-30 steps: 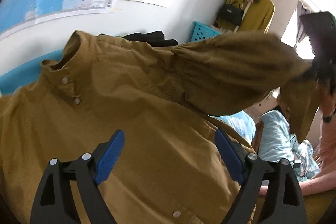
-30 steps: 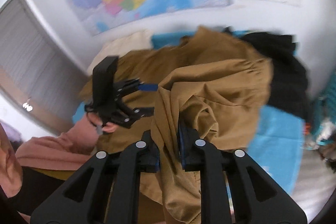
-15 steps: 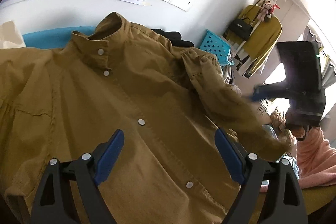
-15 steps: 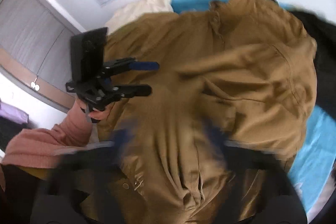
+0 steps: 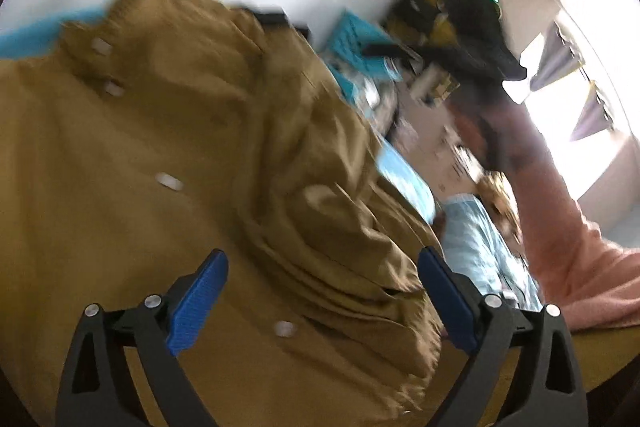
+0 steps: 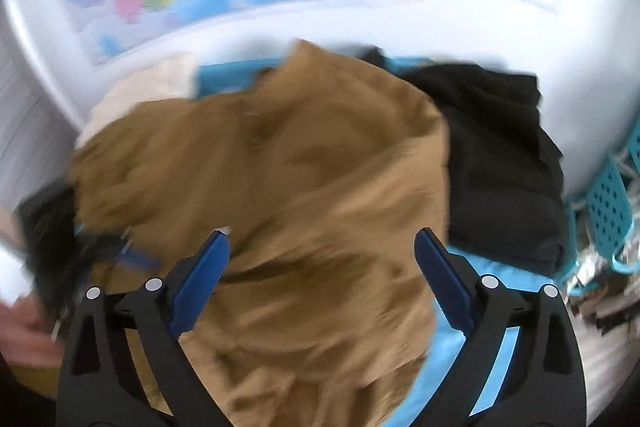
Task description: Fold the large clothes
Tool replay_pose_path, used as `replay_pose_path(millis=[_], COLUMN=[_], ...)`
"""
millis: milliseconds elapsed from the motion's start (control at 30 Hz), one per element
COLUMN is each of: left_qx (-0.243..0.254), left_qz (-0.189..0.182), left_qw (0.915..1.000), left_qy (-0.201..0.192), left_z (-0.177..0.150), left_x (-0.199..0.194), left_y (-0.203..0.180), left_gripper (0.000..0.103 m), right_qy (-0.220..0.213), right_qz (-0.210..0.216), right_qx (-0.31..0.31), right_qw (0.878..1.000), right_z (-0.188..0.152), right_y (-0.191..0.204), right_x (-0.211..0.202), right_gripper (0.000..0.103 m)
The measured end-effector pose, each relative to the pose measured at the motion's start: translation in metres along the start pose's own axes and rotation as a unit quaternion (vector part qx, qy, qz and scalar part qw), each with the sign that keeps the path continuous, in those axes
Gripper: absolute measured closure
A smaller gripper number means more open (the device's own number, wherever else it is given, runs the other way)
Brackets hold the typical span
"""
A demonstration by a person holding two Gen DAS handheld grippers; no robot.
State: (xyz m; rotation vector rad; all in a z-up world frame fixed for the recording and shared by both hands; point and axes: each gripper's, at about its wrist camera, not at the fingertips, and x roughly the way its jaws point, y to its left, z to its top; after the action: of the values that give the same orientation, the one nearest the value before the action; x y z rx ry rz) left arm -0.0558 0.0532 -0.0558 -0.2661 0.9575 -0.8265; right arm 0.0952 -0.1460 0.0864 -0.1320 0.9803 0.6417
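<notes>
Free room and obstacles. Both grippers, left gripper and right gripper, stand wide apart at the fingers with nothing between them, above the brown shirt. Its bunched sleeve heaps up along the shirt's right side. Black clothes lie touching the shirt's right edge; the teal basket stands just beyond them by the wall. A cream cloth lies at the far left. The blue sheet shows bare at near right.
</notes>
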Motion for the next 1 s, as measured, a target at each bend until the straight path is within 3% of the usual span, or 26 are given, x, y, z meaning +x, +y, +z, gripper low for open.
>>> replay_pose_path(millis=[100,133,167,200,233,267,300,367,400,500,533,567,600,667,700,733,767,833,867,900,1000], left_qx=[0.003,0.012,0.026,0.043,0.055,0.06,0.059,0.067,0.08,0.088,0.094,0.099,0.104,0.119,0.116,0.113,0.116,0.129,0.136,0.146,0.168], left_qz=[0.003,0.022,0.043,0.069,0.084,0.096,0.115,0.172,0.211,0.256,0.291,0.315,0.324,0.328,0.322,0.309,0.298,0.289,0.286,0.288,0.324], left_qw=[0.9984,0.9972,0.9958,0.9931,0.9912,0.9898,0.9883,0.9823,0.9742,0.9625,0.9519,0.9438,0.9401,0.9371,0.9395,0.9444,0.9474,0.9485,0.9481,0.9453,0.9264], left_qy=[0.057,0.07,0.077,0.083,0.086,0.086,0.081,0.031,0.003,-0.016,-0.021,-0.022,-0.018,-0.011,-0.009,-0.001,0.006,0.018,0.029,0.044,0.094], left_z=[-0.002,-0.003,-0.003,-0.003,-0.002,0.0,0.005,0.02,0.03,0.044,0.047,0.048,0.049,0.044,0.042,0.035,0.03,0.016,0.012,0.008,-0.004], left_x=[0.04,0.052,0.059,0.062,0.061,0.054,0.044,0.003,-0.021,-0.054,-0.061,-0.064,-0.064,-0.066,-0.067,-0.068,-0.067,-0.061,-0.056,-0.048,-0.024], left_y=[-0.008,-0.012,-0.015,-0.017,-0.017,-0.016,-0.013,-0.006,-0.002,0.013,0.019,0.023,0.025,0.029,0.031,0.032,0.032,0.031,0.029,0.028,0.032], left_gripper=[0.01,0.016,0.036,0.044,0.06,0.085,0.087,0.087,0.087,0.08,0.069,0.052,0.044,0.038,0.037,0.033,0.027,0.023,0.021,0.02,0.018], right_qy=[0.01,0.009,0.011,0.009,0.006,0.004,-0.004,-0.012,-0.015,-0.019,-0.013,-0.01,-0.008,0.004,0.013,0.022,0.028,0.025,0.02,0.011,-0.02], right_qz=[0.011,0.021,0.031,0.035,0.04,0.047,0.06,0.083,0.082,0.089,0.098,0.097,0.091,0.097,0.107,0.114,0.118,0.109,0.101,0.103,0.083], right_qx=[0.043,0.067,0.08,0.092,0.1,0.109,0.122,0.13,0.126,0.133,0.141,0.145,0.146,0.145,0.154,0.157,0.156,0.146,0.138,0.138,0.137], right_qw=[0.999,0.998,0.996,0.995,0.994,0.993,0.991,0.988,0.988,0.987,0.985,0.985,0.985,0.985,0.982,0.981,0.98,0.983,0.985,0.985,0.987], right_z=[0.009,0.014,0.018,0.022,0.025,0.028,0.03,0.033,0.034,0.036,0.036,0.035,0.033,0.03,0.027,0.025,0.023,0.022,0.022,0.021,0.024], right_y=[-0.033,-0.045,-0.053,-0.059,-0.065,-0.071,-0.076,-0.081,-0.081,-0.086,-0.09,-0.092,-0.092,-0.094,-0.097,-0.098,-0.099,-0.1,-0.102,-0.105,-0.117], right_x=[0.029,0.04,0.049,0.057,0.06,0.064,0.065,0.065,0.064,0.069,0.073,0.076,0.079,0.089,0.097,0.102,0.107,0.106,0.102,0.096,0.079], right_gripper=[0.011,0.011,0.011,0.011,0.011,0.011,0.011,0.011,0.011,0.011,0.011,0.011,0.011,0.011,0.015,0.034,0.04,0.07,0.075,0.086,0.089])
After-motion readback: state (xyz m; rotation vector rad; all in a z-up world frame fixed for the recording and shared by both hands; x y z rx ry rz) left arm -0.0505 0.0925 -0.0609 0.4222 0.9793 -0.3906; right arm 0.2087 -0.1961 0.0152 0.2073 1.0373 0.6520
